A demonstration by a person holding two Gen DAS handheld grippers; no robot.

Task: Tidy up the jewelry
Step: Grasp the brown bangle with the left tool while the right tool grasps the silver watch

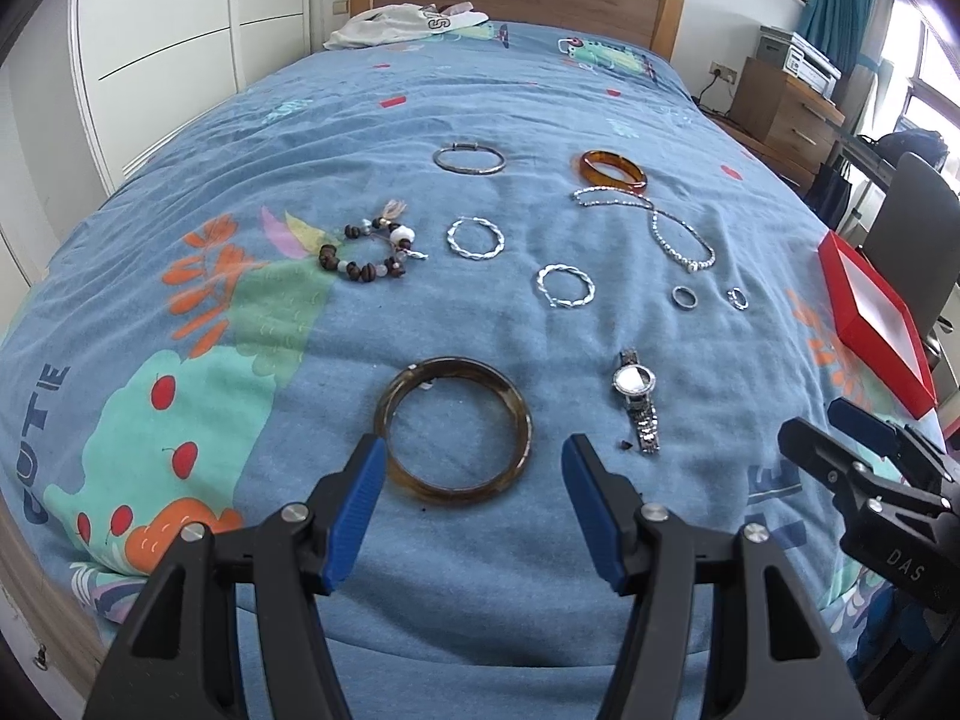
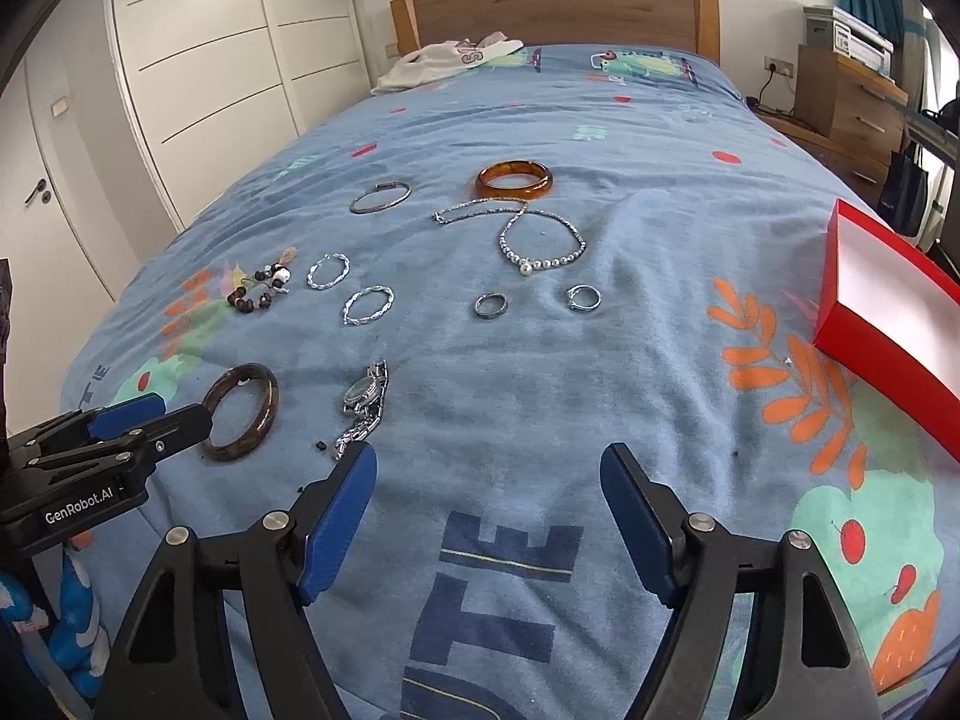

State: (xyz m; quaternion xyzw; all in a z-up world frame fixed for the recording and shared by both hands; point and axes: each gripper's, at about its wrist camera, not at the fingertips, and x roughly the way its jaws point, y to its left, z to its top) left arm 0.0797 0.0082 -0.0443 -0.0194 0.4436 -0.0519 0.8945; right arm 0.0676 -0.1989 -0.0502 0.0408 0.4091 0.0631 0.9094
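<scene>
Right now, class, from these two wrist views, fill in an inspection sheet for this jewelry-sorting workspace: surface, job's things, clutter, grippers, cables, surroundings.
Surface: blue printed bedspread, wrinkled.
Job's things: dark bangle, watch, two twisted silver hoops, two rings, pearl necklace, amber bangle, thin silver bangle, beaded bracelet; open red box, nothing seen inside.
Clutter: white garment near the headboard; dark crumbs by the watch.
Grippers: left gripper open, over the dark bangle; right gripper open, nothing between its fingers.
Cables: a lead at the wall socket.
Surroundings: white wardrobe, wooden drawers.
</scene>
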